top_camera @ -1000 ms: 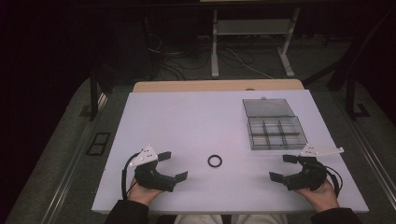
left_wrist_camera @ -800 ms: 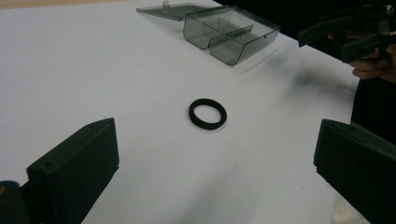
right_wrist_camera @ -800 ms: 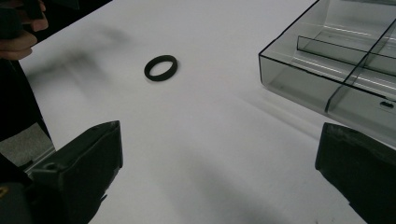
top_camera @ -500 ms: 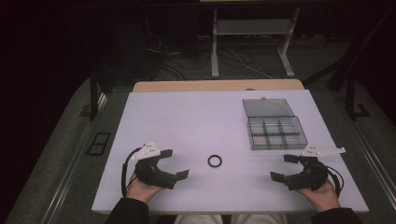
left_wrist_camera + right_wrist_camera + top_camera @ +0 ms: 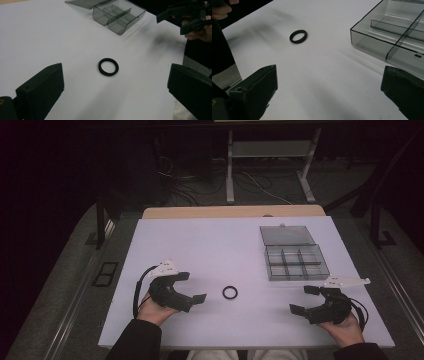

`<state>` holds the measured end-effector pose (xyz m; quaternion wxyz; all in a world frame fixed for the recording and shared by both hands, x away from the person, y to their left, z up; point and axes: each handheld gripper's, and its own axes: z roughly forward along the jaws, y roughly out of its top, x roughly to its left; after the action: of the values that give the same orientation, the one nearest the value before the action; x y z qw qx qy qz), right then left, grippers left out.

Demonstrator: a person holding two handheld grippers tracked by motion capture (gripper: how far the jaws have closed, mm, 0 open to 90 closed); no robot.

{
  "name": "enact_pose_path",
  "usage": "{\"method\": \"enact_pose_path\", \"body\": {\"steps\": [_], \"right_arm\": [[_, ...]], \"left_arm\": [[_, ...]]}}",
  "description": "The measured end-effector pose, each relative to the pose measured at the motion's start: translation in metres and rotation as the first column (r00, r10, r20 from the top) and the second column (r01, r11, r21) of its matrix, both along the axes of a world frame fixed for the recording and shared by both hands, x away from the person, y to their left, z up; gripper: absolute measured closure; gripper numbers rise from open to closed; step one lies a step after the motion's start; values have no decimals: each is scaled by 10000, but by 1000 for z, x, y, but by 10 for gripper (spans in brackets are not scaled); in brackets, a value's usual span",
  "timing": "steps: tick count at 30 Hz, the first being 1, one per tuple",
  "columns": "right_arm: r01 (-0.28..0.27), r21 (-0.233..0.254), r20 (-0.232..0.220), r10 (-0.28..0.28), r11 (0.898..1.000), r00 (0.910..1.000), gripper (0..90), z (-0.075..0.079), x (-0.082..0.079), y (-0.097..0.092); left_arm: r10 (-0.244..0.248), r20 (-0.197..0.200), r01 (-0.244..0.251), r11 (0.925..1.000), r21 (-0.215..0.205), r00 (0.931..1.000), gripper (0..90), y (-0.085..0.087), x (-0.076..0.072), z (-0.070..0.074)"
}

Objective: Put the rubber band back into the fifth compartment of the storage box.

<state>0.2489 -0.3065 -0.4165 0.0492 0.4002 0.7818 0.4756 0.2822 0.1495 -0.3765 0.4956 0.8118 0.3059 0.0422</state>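
We hold the left gripper (image 5: 192, 287) low at the near left of the white tabletop (image 5: 200, 245), jaws spread wide and holding nothing. A black ring (image 5: 230, 293) lies flat between our grippers, nearer the left one. The clear compartment box (image 5: 295, 261) sits open farther right. Our right gripper (image 5: 302, 300) hovers near it, jaws likewise parted, holding nothing.

White rectangular tabletop (image 5: 200, 245): broad bare surface across the left and centre. Obstacles: small black ring (image 5: 230, 292), lying flat near the front edge, between left gripper (image 5: 192, 287) and right gripper (image 5: 302, 300), apart from both; smoky clear plastic compartment box (image 5: 297, 262) with its lid (image 5: 286, 235) laid open behind it, right rear, near the right gripper.
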Motion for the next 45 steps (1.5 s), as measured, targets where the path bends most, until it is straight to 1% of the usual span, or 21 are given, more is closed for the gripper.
{"method": "enact_pose_path", "body": {"steps": [15,24,31,33,38,41,43,45], "right_arm": [[-25,-19,25,25,10000,10000,5,0,0,0],[-49,9,25,49,10000,10000,5,0,0,0],[-54,0,20,54,10000,10000,5,0,0,0],[-54,2,27,54,10000,10000,5,0,0,0],[-53,13,36,53,10000,10000,5,0,0,0],[-63,-1,15,63,10000,10000,5,0,0,0],[-91,-18,42,91,10000,9999,5,-1,0,0],[-99,-35,19,99,9999,9999,5,0,0,0]], "left_arm": [[-362,-133,367,9987,353,9993,2,-17,18,5],[-570,-264,587,9961,666,9980,2,-28,30,4],[-681,-379,709,9943,800,9970,2,-36,38,5],[-825,-403,861,9915,974,9958,2,-39,41,5],[-953,-457,998,9891,1087,9944,2,-45,44,3],[-1003,-555,1062,9876,1154,9934,2,-49,47,0],[-1079,-627,1153,9850,1288,9922,2,-51,50,-3],[-1090,-698,1177,9838,1354,9916,2,-53,53,-6]]}}
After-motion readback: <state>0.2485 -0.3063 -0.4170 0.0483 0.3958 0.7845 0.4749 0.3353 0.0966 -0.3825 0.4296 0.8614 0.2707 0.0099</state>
